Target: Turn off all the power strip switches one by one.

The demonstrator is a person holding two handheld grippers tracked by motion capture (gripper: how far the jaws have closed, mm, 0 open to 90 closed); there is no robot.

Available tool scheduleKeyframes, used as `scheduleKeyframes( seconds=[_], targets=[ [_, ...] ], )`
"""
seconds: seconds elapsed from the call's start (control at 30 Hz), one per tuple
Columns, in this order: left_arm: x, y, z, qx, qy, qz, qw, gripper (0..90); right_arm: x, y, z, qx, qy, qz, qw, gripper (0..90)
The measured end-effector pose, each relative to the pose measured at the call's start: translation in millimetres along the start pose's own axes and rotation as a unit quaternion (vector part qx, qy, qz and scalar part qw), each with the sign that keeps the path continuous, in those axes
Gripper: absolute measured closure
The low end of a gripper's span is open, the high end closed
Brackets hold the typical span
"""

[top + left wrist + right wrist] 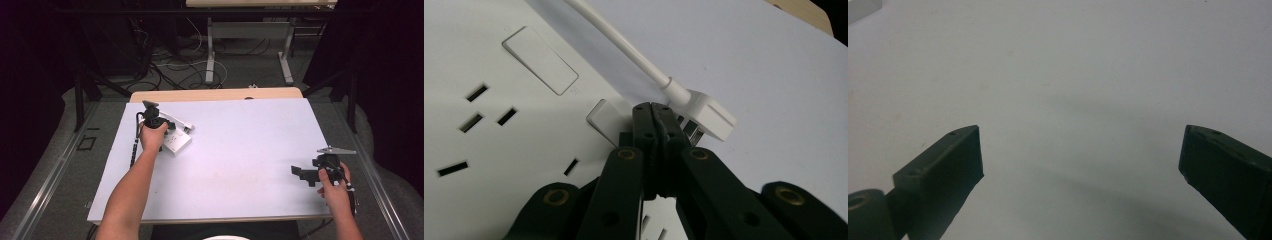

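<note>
**Left gripper closed at the socket strip, right gripper idle and open**

The left gripper (655,111) has its two black jaws pressed flat together, with nothing visible between them. In the left gripper view the closed tips sit over the edge of a white socket strip (484,130), right beside a small white rocker switch (603,118) and touching or almost touching it. Just past the tips lies a white plug (706,117), resting on the table beside the strip, with its white cable (624,45) running away toward the top of that view. A larger rocker switch (540,60) and several dark socket slots show on the face of the strip.

From the high view, the left gripper (152,121) is held by the person's left hand (151,137) over the strip (176,142), which lies on the far left part of a pale table (235,160).

The right gripper (301,173) is well apart from all this, near the right front edge of the table, held in the right hand (336,192). Its jaws stand wide apart in the right gripper view (1080,160), with bare table surface between them and nothing gripped
</note>
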State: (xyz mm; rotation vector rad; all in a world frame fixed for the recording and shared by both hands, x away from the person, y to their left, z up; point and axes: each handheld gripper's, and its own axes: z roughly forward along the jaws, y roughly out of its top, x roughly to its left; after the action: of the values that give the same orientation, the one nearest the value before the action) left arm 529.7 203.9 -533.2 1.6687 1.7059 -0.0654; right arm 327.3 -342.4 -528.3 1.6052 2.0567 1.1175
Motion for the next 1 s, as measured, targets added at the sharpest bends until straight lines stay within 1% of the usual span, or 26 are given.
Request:
scheduleKeyframes(
  seconds=[0.03, 0.1, 0.2, 0.23, 0.27, 0.3, 0.33, 0.37, 0.4, 0.43, 0.5, 0.53, 0.7, 0.8, 0.83, 0.9, 0.93, 0.97, 1.0],
  targets=[
    [-0.1, -0.4, 0.3, -0.002, -0.001, -0.001, 1.0000, 90.0, 0.8, 0.1, -0.2, 0.001, 0.000, 0.003, 1.0000, 3.4],
    [-0.3, -0.6, 0.1, -0.003, 0.002, 0.003, 1.0000, 90.0, 0.3, 0.3, 0.0, 0.000, 0.000, 0.000, 1.0000, 3.3],
    [-1.1, -1.3, -1.2, 0.000, 0.002, 0.001, 1.0000, 90.0, 0.3, 0.1, 0.7, 0.001, -0.001, 0.000, 1.0000, 3.3],
    [-0.8, -1.5, -2.4, 0.004, 0.001, 0.003, 1.0000, 90.0, 0.3, 0.1, 0.9, 0.001, -0.001, 0.000, 1.0000, 3.3],
    [-0.7, -2.3, -2.5, 0.003, 0.003, 0.005, 1.0000, 90.0, 0.3, 0.1, 0.9, 0.001, -0.001, 0.000, 1.0000, 3.3],
    [-0.4, -3.0, -3.2, 0.005, -0.001, 0.007, 1.0000, 90.0, 0.2, 0.0, 0.8, 0.001, -0.002, 0.000, 1.0000, 3.3],
    [-1.1, -4.2, -3.2, 0.000, -0.002, 0.004, 1.0000, 90.0, 0.2, 0.1, 0.7, 0.001, -0.001, 0.000, 1.0000, 3.3],
    [-0.7, -5.0, -3.6, 0.000, -0.003, 0.009, 1.0000, 90.0, 0.0, -0.1, 0.7, 0.001, -0.001, 0.000, 1.0000, 3.3],
    [-1.4, -6.1, -4.4, 0.006, -0.003, 0.008, 0.9999, 90.0, 0.0, -0.2, 0.8, 0.001, -0.001, 0.000, 1.0000, 3.3],
    [-1.8, -7.2, -4.0, 0.002, -0.004, 0.010, 0.9999, 90.0, 0.7, -0.2, 1.0, 0.002, -0.001, 0.004, 1.0000, 3.3],
    [-2.7, -8.4, -4.4, 0.008, -0.006, 0.015, 0.9998, 90.0, 0.7, -0.2, 1.3, 0.001, -0.001, 0.000, 1.0000, 3.3],
    [-4.1, -9.0, -4.7, 0.008, -0.010, 0.014, 0.9998, 90.0, 0.7, 0.0, 1.1, 0.003, 0.004, 0.000, 1.0000, 3.4],
    [-10.0, -11.3, -5.0, 0.013, -0.021, 0.029, 0.9993, 90.0, 1.2, 0.1, 1.4, 0.001, 0.001, -0.002, 1.0000, 3.3],
    [-12.1, -13.5, -3.6, 0.017, -0.022, 0.030, 0.9992, 90.0, 0.9, 0.0, 1.4, 0.001, 0.001, -0.001, 1.0000, 3.3],
    [-11.3, -14.2, -3.0, 0.020, -0.023, 0.033, 0.9990, 90.0, 0.7, 0.0, 1.2, 0.003, 0.004, -0.001, 1.0000, 3.3],
    [-10.7, -16.5, -1.6, 0.019, -0.029, 0.027, 0.9990, 90.0, 0.9, 0.0, 1.1, 0.001, 0.001, 0.000, 1.0000, 3.3],
    [-11.5, -17.7, -0.7, 0.011, -0.033, 0.020, 0.9992, 90.0, 0.8, 0.0, 1.1, 0.001, 0.000, 0.000, 1.0000, 3.3],
    [-10.9, -17.8, -1.7, 0.017, -0.031, 0.028, 0.9990, 90.0, 0.6, 0.0, 1.1, 0.001, -0.001, 0.000, 1.0000, 3.3],
    [-12.1, -18.4, -1.0, 0.011, -0.032, 0.022, 0.9992, 90.0, 0.3, 0.0, 1.1, 0.001, -0.001, 0.000, 1.0000, 3.3]
  ],
)
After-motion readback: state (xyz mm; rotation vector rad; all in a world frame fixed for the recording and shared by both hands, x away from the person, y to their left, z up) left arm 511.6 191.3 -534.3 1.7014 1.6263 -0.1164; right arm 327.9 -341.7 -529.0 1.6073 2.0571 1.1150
